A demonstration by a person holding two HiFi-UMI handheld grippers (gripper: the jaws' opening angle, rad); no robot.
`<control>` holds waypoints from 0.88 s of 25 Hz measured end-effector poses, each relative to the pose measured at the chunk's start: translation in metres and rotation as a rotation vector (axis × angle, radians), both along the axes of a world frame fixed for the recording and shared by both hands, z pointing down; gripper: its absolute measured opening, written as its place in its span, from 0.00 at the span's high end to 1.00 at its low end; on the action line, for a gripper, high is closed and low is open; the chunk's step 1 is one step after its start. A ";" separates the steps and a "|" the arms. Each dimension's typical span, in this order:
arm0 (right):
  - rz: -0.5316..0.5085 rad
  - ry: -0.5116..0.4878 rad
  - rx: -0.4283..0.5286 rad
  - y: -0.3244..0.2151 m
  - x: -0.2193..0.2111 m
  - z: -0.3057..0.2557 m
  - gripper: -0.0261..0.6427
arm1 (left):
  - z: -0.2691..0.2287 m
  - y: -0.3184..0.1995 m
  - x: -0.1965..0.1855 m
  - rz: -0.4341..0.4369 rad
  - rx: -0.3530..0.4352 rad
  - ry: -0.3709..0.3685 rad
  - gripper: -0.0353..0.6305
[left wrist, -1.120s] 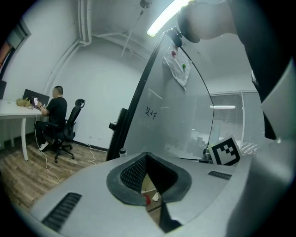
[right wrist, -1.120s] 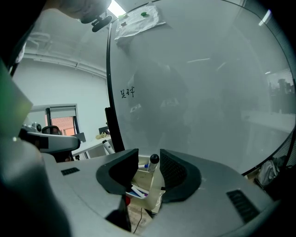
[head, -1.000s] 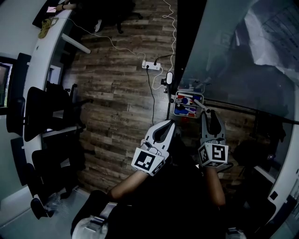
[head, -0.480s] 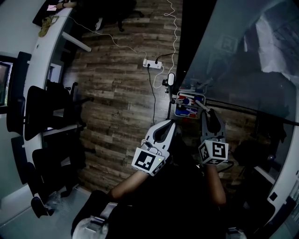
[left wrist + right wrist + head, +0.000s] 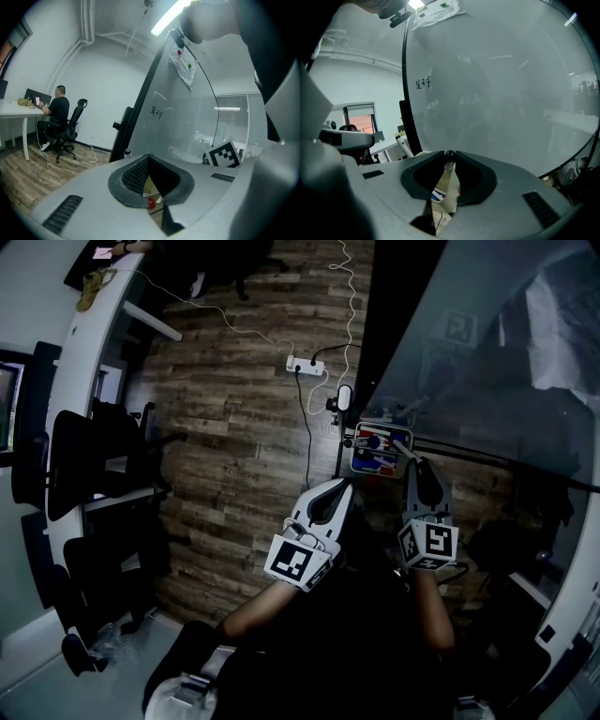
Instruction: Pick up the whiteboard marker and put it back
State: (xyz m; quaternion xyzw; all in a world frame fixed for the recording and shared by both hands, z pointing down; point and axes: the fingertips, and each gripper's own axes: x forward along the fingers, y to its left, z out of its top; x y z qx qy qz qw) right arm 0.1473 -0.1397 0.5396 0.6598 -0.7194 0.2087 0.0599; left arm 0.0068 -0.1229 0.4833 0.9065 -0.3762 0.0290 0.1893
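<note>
A white whiteboard marker [image 5: 402, 447] with a black cap [image 5: 449, 155] sticks out from the tips of my right gripper [image 5: 419, 465], in front of the glass whiteboard [image 5: 487, 371]. That gripper's jaws have just been closing, and in the right gripper view my right gripper [image 5: 449, 162] is shut on the marker's body [image 5: 450, 180]. Its tip reaches over the marker tray [image 5: 355, 454], which holds red and blue markers. My left gripper [image 5: 337, 489] hangs to the left of the tray, shut and empty. In the left gripper view, my left gripper [image 5: 148, 158] has a red cap [image 5: 151, 203] showing below it.
The whiteboard's black post [image 5: 364, 381] rises beside the tray. A power strip [image 5: 305, 367] with cables lies on the wooden floor beyond. Black office chairs [image 5: 84, 465] and a white desk [image 5: 94, 324] stand at the left. A person [image 5: 57, 110] sits at a desk far off.
The right gripper's jaws have drawn in around the marker. Both grippers have stayed almost where they were, and the left one looks the same.
</note>
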 end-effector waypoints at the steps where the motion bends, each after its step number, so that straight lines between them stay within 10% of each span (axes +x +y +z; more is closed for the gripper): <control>1: 0.000 -0.001 0.000 0.000 0.000 0.000 0.84 | 0.000 0.000 0.000 -0.001 -0.003 0.003 0.94; 22: 0.023 0.012 0.057 0.012 0.004 -0.024 0.84 | -0.022 0.017 -0.003 0.006 0.056 0.017 0.94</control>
